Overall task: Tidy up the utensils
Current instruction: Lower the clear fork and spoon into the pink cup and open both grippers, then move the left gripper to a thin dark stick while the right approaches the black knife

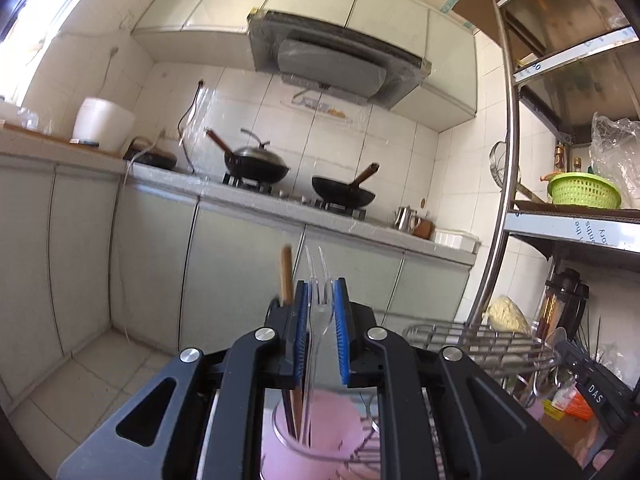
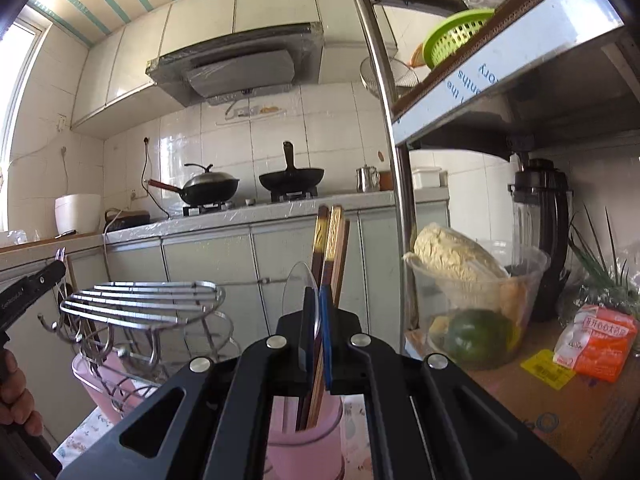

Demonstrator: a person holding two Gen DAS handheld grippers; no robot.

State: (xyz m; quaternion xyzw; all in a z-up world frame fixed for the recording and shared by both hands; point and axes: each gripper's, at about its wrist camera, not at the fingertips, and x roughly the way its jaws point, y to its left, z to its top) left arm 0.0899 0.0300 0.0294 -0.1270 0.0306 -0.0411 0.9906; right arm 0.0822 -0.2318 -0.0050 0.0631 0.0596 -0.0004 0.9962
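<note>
Left gripper: blue pads pinched on the stem of a clear plastic fork, tines up, handle reaching down into a pink cup just below the jaws. One brown wooden chopstick stands in that cup, just left of the fork.

Right gripper: jaws all but together, clamped on a clear plastic spoon, bowl up. Its handle drops toward a second pink cup directly beneath, which holds a bundle of dark chopsticks with gold-patterned tops, touching or just behind the spoon.

Wire rack sits to the left in the right wrist view, over the other pink cup. A hand shows at the far left edge.

Step, as judged: both utensils are being set into their cups, fork left, spoon right. Whether either handle has bottomed out cannot be told.

Next move calls for a straight descent, then parting the pads so each piece falls free without tipping the light cup or snagging the chopsticks.

Legible writing: "DAS" on a black item at right in the left wrist view; fragments "the" and "ory" on the shelf edge film. Orange packet carries Chinese print, too small to read.
</note>
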